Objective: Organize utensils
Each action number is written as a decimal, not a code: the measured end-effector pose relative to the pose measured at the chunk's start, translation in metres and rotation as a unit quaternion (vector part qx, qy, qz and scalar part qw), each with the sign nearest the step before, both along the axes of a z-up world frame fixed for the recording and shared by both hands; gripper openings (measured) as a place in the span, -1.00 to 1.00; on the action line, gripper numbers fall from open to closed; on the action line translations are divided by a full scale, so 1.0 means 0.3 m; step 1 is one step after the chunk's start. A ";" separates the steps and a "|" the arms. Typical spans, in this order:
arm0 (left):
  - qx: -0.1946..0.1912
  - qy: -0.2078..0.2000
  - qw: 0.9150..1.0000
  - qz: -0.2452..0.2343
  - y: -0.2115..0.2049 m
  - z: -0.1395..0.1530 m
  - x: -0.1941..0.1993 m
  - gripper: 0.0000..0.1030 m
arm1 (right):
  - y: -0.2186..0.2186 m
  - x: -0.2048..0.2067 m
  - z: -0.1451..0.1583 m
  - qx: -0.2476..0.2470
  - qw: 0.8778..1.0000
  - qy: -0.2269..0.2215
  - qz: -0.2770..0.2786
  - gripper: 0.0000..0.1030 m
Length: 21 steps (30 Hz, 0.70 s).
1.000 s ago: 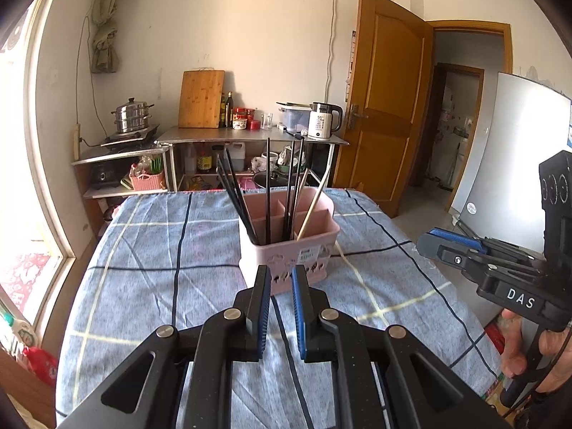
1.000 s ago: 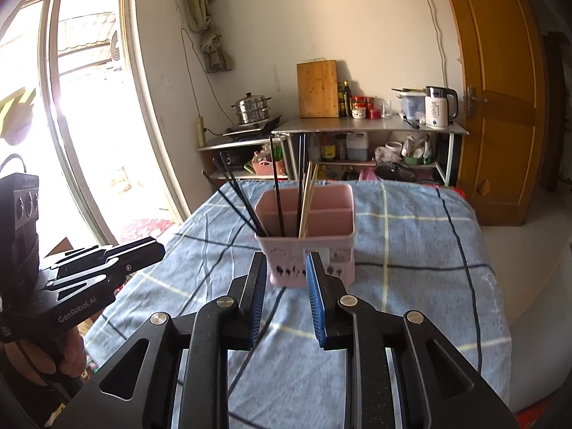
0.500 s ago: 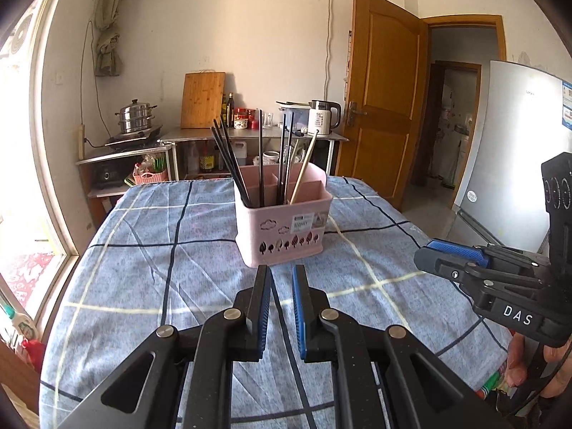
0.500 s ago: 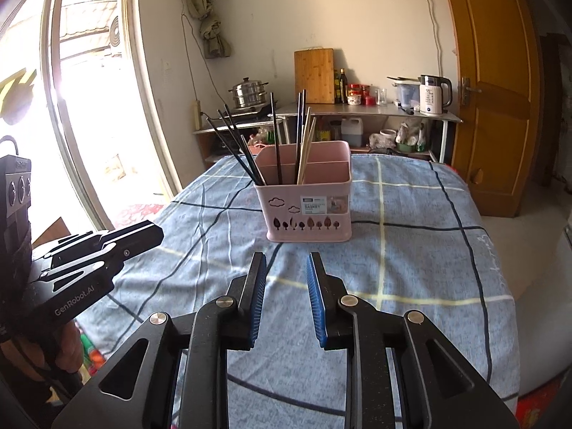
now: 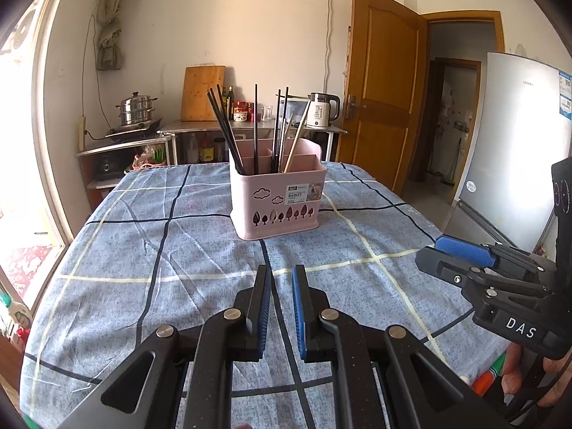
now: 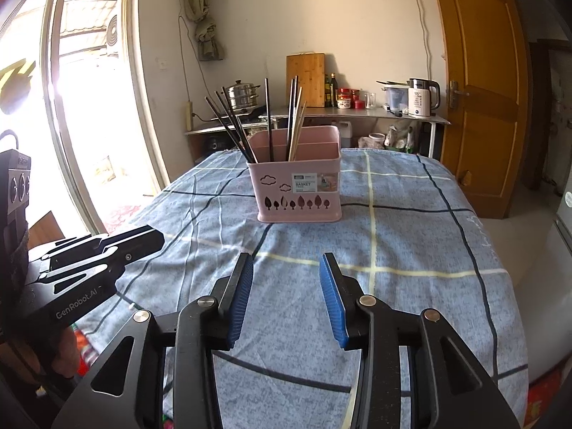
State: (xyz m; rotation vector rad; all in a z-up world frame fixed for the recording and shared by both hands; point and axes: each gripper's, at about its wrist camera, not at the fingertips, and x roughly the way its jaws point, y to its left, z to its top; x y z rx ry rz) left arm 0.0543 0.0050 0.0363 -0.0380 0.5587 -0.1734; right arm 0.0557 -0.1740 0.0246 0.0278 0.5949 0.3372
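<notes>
the pink plastic utensil basket (image 5: 277, 198) with tree-shaped cutouts stands upright on the blue checked tablecloth (image 5: 161, 250), near the middle of the table. the black chopsticks (image 5: 225, 130) lean to the left in its rear left compartment, and the pale wooden chopsticks (image 5: 296, 141) lean to the right in a compartment beside them; exactly which slot each stick sits in is hard to tell through the fisheye distortion.

both grippers now sit further back from the basket than one second ago, when the basket stood just in front of the fingertips; now a wide stretch of cloth lies between them and it.

the left gripper (image 5: 281, 279) hovers above the cloth with its two blue-padded fingers (image 5: 265, 307) nearly together, only a narrow gap between them, holding nothing. that gap looks the same as in the earlier frames.

the right gripper (image 6: 286, 268) has changed: its fingers (image 6: 241, 296) now stand well apart, while half a second ago they were close together. nothing is between them.

in the right wrist view the left gripper appears at the lower left edge. behind the table, the metal shelf (image 5: 250, 127) carries a white electric kettle (image 5: 321, 109) and a wooden cutting board (image 5: 202, 93), and the brown wooden door (image 5: 384, 89) stands ajar.
</notes>
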 end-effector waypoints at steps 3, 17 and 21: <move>-0.002 -0.006 1.000 0.007 0.006 -0.012 -0.002 -0.78 | -0.007 -0.004 -0.013 -0.001 1.000 0.000 -0.007 -0.22; -0.008 -0.009 1.000 0.011 0.013 -0.035 0.001 -0.78 | -0.005 -0.015 -0.020 -0.007 1.000 -0.007 -0.014 -0.22; -0.007 -0.006 1.000 0.010 0.010 -0.040 0.004 -0.78 | -0.008 -0.018 -0.016 -0.007 1.000 -0.009 -0.016 -0.22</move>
